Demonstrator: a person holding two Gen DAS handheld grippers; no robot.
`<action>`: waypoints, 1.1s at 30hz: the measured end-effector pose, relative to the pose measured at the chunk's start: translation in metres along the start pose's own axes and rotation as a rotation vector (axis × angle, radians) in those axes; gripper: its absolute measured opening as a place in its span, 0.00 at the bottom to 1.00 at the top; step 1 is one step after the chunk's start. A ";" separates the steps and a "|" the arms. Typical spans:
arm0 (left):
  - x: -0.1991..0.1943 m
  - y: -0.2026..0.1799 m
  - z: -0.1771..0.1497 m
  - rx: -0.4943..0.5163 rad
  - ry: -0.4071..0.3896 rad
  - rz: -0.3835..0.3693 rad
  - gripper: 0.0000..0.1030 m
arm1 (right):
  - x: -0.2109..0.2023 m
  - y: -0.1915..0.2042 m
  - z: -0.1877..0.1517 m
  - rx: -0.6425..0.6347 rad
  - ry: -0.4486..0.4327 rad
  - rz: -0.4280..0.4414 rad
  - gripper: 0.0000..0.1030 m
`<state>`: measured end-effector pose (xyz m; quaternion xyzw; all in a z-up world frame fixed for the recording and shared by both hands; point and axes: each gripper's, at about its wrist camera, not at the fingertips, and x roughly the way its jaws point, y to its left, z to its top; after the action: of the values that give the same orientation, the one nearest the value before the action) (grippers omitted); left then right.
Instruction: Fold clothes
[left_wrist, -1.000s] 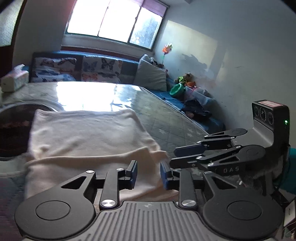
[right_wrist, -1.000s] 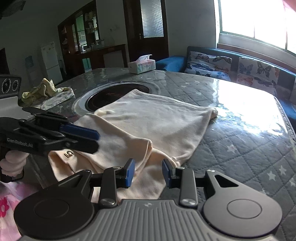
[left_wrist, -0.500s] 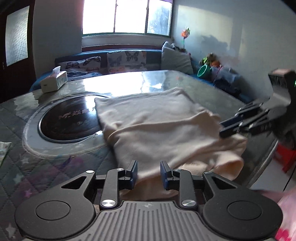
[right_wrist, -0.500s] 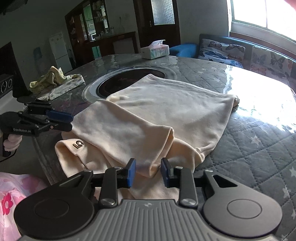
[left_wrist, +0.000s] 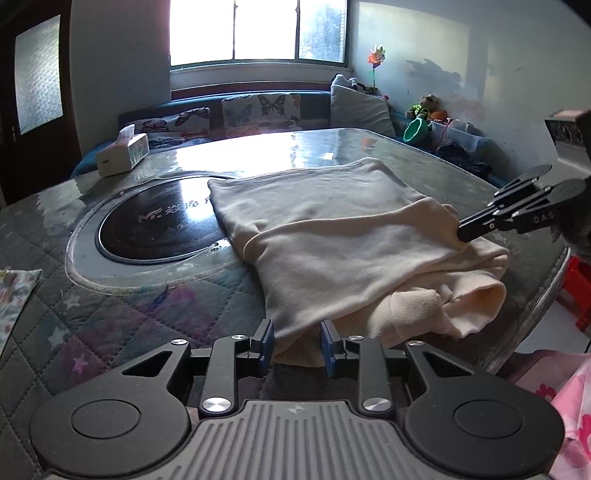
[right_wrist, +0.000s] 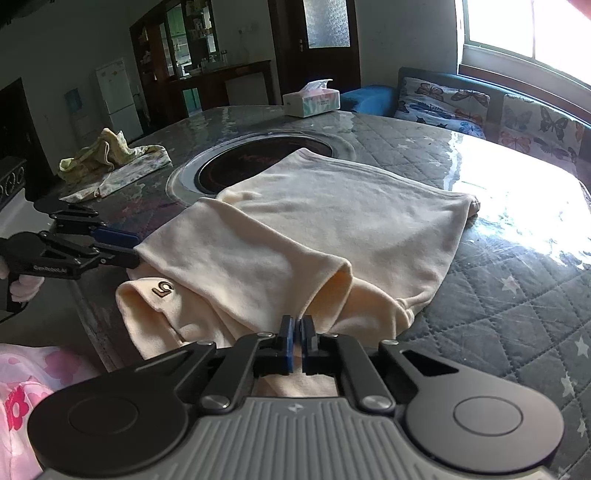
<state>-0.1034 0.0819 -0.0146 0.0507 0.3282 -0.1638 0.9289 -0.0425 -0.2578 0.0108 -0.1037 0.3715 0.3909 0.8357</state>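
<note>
Nearest the person, the right hand-held gripper has its jaws pressed together on the near right corner of the cream garment, a pinch of cloth caught between the blue pads. The left hand-held gripper has its jaws apart, with the garment's near left edge lying between the pads but not yet squeezed as far as can be seen. The garment lies spread on the quilted table, its near end bunched and hanging a little over the table's near edge, its long axis running away from both hand-held grippers toward the dark round hob and the window. The coming fold likely carries the near end far, so both corners must be held; the left is not. Farther off sits a tissue box.
</note>
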 end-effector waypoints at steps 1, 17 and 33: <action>0.001 0.000 0.000 0.003 -0.001 0.002 0.22 | -0.001 0.001 0.000 -0.002 0.000 0.000 0.03; -0.018 0.024 0.004 -0.101 0.007 0.023 0.07 | -0.019 0.002 -0.002 0.019 -0.028 0.027 0.07; 0.051 0.021 0.062 -0.134 -0.044 -0.079 0.09 | 0.029 0.002 0.025 -0.023 -0.071 -0.003 0.08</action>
<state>-0.0215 0.0755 0.0015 -0.0282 0.3195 -0.1791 0.9301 -0.0182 -0.2283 0.0084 -0.1000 0.3370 0.3975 0.8476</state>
